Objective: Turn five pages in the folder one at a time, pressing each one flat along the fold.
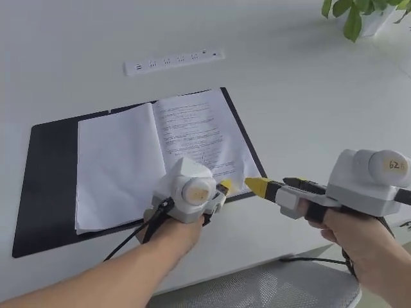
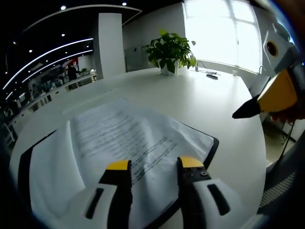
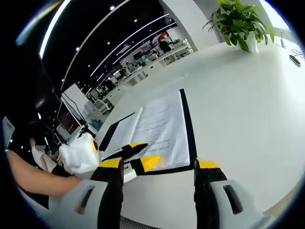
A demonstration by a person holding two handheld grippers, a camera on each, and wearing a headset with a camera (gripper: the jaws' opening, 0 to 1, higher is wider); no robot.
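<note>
Open folder (image 1: 45, 192) lying flat on the white table (image 1: 308, 96), with both grippers at its near edge.

The opened folder's long axis runs left to right across the head view, skewed slightly so the right end sits farther away. The fold runs from near to far between 2 exposed sheets: a blank page (image 1: 115, 167) on the left and a printed page (image 1: 192, 128) on the right, whose text lines cross it side to side. The left gripper (image 2: 154, 164) sits over the near edge of the printed page, its 2 yellow-tipped jaws apart with nothing held. The right gripper (image 3: 159, 164) is just off the folder's near right corner, above bare table, pointing left toward the other gripper, jaws spread wide and empty.
</note>
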